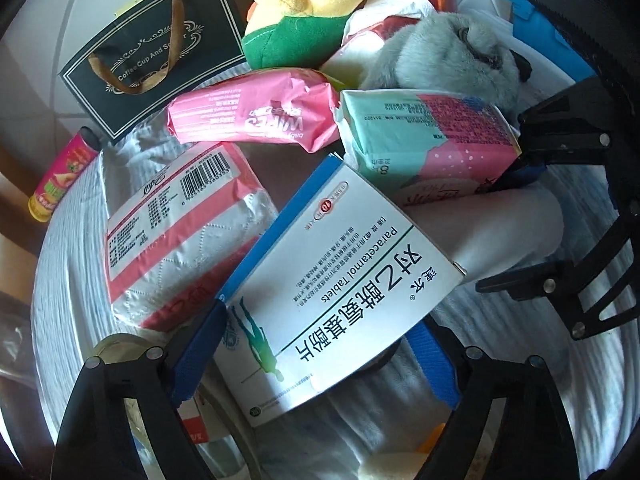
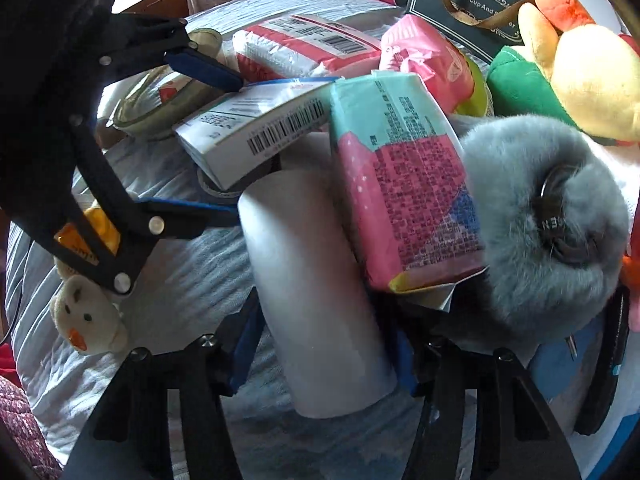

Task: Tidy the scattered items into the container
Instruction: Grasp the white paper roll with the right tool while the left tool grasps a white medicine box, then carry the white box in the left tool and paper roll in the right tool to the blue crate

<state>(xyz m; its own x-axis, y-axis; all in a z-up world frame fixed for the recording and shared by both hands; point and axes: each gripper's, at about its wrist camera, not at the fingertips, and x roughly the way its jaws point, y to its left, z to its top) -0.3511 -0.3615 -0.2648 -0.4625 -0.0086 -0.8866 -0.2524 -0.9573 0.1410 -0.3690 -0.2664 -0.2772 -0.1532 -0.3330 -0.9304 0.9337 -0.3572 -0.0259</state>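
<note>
My left gripper (image 1: 316,352) is shut on a white and blue Paracetamol tablet box (image 1: 340,280), held over a pile of items; the box also shows in the right wrist view (image 2: 256,128), with the left gripper (image 2: 232,144) around it. My right gripper (image 2: 324,352) is shut on a white cylinder (image 2: 316,292), seen in the left wrist view (image 1: 500,224) beside the right gripper (image 1: 516,220). A teal and pink tissue pack (image 2: 404,196) leans on the cylinder. A grey plush (image 2: 540,220) lies to its right.
A pink wipes pack (image 1: 256,116), a red-striped tissue pack (image 1: 180,228), a yellow and green plush (image 1: 304,8), a black paper bag (image 1: 156,48) and a chips can (image 1: 60,176) lie around. A small white duck plush (image 2: 88,316) lies on the striped cloth (image 2: 192,280). A blue container (image 1: 540,20) shows at top right.
</note>
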